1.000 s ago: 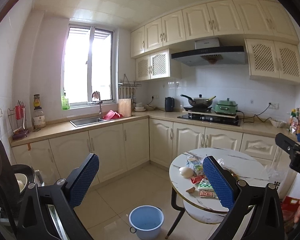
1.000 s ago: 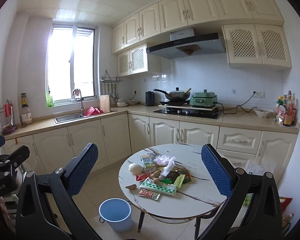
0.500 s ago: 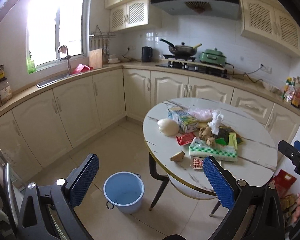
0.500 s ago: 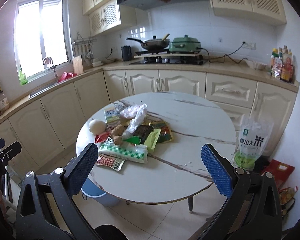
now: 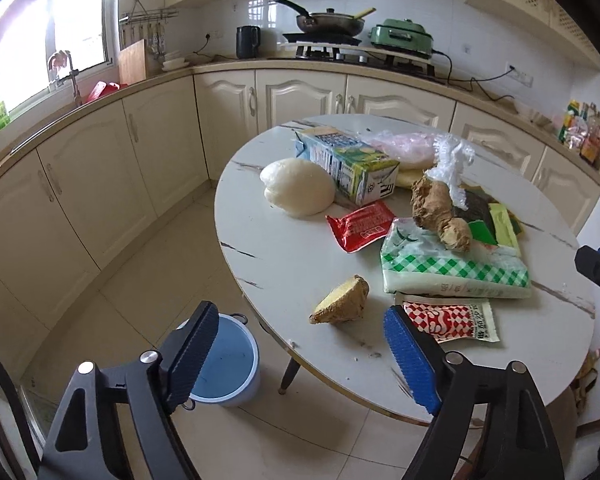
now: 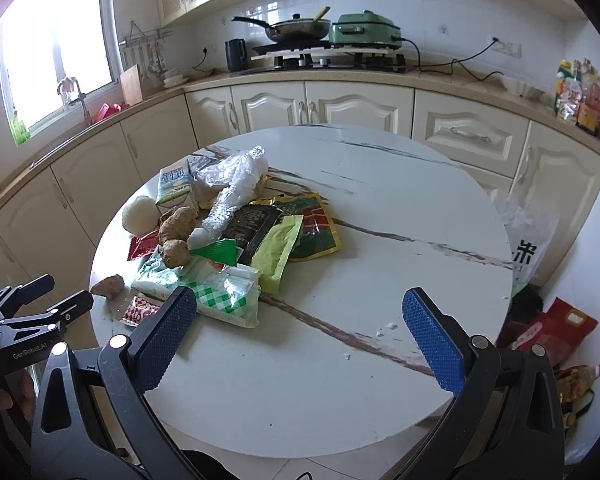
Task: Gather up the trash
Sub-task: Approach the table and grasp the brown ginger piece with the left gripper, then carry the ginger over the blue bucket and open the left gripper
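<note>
I hold my left tool (image 5: 296, 352) tilted down over the near edge of the round white marble-patterned tabletop (image 5: 284, 264), its blue-padded jaws apart with nothing between them; they have just been closing a little. My right tool (image 6: 300, 332) also points down at the tabletop, over the bare near part, jaws spread wide and empty.

A second ago both tools looked level across the kitchen, at the cabinets and window, with the tabletop small and low in view. Now both have dropped and come in close, so the trash fills the middle of each view.

The trash lies in a loose heap on the left part of the tabletop: a cut brown ginger piece (image 5: 340, 300) sits just ahead of my left tool, beside a red-and-white checked sachet (image 5: 448, 320) and a green-and-white checked plastic pack (image 5: 452, 268). Behind them are a knobbly ginger root (image 5: 440, 212), a red foil sachet (image 5: 360, 226), a white round dough-like lump (image 5: 300, 192), a blue-and-green drink carton (image 5: 348, 164) lying on its side, and crumpled clear plastic wrap (image 6: 232, 188).

A light blue plastic bucket (image 5: 228, 368) stands on the floor beside the table's edge, below my left tool; its visible inside looks bare.
</note>
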The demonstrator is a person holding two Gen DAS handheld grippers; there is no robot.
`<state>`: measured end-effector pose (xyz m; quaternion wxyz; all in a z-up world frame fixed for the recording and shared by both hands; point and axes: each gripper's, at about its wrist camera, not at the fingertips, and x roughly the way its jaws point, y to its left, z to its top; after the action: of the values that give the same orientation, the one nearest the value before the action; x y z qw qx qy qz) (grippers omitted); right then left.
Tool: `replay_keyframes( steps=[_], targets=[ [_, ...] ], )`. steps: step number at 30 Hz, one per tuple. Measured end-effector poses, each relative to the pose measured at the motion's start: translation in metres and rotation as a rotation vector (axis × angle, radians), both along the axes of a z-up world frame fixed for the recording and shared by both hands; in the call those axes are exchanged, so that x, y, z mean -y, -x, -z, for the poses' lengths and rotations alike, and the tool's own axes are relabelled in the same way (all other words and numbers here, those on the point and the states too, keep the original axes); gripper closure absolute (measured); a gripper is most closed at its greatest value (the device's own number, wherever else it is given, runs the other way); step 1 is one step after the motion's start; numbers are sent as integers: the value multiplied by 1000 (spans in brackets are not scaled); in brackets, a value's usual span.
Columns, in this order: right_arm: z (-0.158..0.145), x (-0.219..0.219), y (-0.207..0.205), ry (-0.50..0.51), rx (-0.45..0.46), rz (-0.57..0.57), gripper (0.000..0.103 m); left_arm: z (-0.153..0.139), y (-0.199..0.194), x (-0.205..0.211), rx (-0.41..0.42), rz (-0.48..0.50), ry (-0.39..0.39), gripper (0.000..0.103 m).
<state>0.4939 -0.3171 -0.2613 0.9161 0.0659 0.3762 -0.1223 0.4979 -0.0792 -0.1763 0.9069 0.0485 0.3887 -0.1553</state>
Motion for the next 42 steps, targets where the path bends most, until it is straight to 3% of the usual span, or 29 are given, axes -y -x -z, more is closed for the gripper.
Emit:
replay_keyframes(
  steps=[6, 8, 10, 13, 20, 23, 25, 26, 28, 30, 31, 32, 38, 42],
  targets=[
    [8, -4, -23, 9, -16, -23, 0, 12, -49, 10, -12, 41, 8, 43],
    [9, -8, -29, 10, -13, -33, 0, 11, -51, 10, -4, 68, 26, 56],
    [10, -12, -36, 9, -9, -46, 0, 10, -64, 11, -6, 108, 58, 80],
    [10, -23, -46, 8, -1, -79, 0, 12, -67, 8, 9, 115, 67, 81],
    [15, -60, -83, 21, -15, -199, 0, 8, -47, -33, 23, 110, 200, 87],
    [21, -75, -99, 20, -17, -259, 1, 8, -35, -56, 24, 100, 204, 87],
    [28, -82, -110, 29, -43, -269, 10, 6, -30, -67, 25, 88, 205, 87],
    [33, -84, -115, 34, -65, -267, 24, 4, -23, -74, 24, 87, 211, 87],
    [40, -85, -121, 32, -87, -269, 42, 1, -17, -84, 32, 76, 215, 87],
    [47, -86, -123, 35, -110, -281, 48, -2, -10, -94, 39, 68, 219, 87],
    [50, -85, -123, 36, -117, -285, 58, -3, -8, -95, 41, 67, 219, 87],
    [51, -83, -123, 36, -114, -283, 62, -4, -4, -99, 45, 64, 219, 87],
    [40, -64, -109, -7, -44, -242, 63, -14, -1, -109, 45, 39, 242, 87],
    [10, -77, -101, -9, 38, -265, 63, -18, 2, -130, 47, 0, 248, 87]
  ],
)
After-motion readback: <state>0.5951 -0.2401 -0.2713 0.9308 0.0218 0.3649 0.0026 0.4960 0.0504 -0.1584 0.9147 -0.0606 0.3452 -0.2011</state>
